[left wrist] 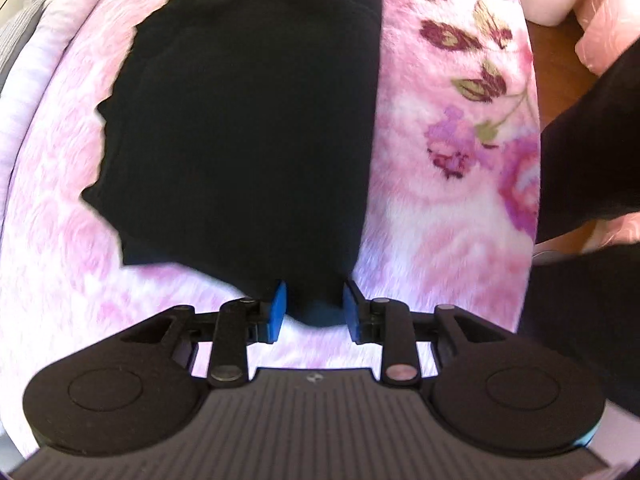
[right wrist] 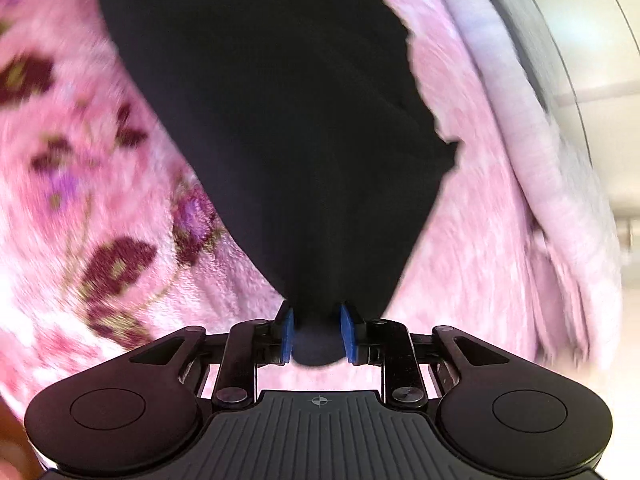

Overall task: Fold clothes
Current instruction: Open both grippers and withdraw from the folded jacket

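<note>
A pink floral blanket fills both views, plush, printed with dark red and purple flowers and olive leaves, its pale edge curving along the left of the left wrist view. On it lies the black garment, spread flat across the middle of the blanket, with a jagged edge on one side and a straight one on the other. Its near end narrows to a bunched tip at each camera. The left gripper has its blue pads clamped on one bunch of the black fabric; the right gripper pinches another bunch between its blue pads, the cloth fanning out from there over the blanket.
</note>
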`<state>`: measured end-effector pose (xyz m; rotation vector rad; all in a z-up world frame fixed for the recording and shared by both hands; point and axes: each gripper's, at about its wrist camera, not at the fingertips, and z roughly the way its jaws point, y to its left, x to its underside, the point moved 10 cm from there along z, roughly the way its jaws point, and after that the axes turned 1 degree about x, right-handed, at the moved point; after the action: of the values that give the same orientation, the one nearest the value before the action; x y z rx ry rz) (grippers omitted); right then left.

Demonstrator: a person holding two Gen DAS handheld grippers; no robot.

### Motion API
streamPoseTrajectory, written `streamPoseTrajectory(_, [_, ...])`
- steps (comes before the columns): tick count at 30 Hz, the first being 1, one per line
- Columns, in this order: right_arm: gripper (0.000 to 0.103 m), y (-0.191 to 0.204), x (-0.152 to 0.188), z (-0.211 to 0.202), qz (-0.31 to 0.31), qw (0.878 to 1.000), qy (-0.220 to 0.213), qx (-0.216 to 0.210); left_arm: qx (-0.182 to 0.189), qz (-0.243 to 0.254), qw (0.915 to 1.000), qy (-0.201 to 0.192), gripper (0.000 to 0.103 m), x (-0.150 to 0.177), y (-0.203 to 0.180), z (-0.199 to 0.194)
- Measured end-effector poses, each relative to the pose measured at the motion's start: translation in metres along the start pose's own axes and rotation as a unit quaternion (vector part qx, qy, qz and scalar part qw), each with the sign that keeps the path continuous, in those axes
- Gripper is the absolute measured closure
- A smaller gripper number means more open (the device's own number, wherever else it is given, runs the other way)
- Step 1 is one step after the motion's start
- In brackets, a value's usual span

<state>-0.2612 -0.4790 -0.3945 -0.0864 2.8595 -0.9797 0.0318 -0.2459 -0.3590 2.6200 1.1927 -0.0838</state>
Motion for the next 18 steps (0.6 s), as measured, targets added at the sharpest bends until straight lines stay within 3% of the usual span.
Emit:
streamPoseTrajectory(3, [0.076,-0.012,-0.016,-0.028,0.081,0.997,0.011,0.004,-0.009,-0.022,0.9996,-0.011,0.076,0.000,0.022,-0.018])
streamPoseTrajectory(6, [0.063,-0.013,-0.038,-0.062,0.170,0.985,0.018,0.005,-0.015,-0.038,0.9987,-0.030,0.076,0.001,0.047,-0.029])
streamPoseTrajectory(8, [0.053,-0.010,-0.059,-0.082,0.231,0.973,0.022,-0.001,-0.018,-0.028,0.9983,-0.048,0.075,0.005,0.060,-0.033])
streamPoseTrajectory(10, [0.049,-0.004,-0.083,-0.102,0.273,0.962,0.031,0.003,-0.023,0.000,0.9972,-0.071,0.070,0.010,0.072,-0.040])
streamPoseTrajectory(14, [0.047,0.019,-0.125,-0.150,0.353,0.934,0.056,0.013,-0.023,0.044,0.9914,-0.121,0.066,0.023,0.096,-0.061])
streamPoseTrajectory(18, [0.046,0.044,-0.170,-0.196,0.423,0.903,0.072,0.020,-0.030,0.078,0.9853,-0.149,0.053,0.041,0.115,-0.085])
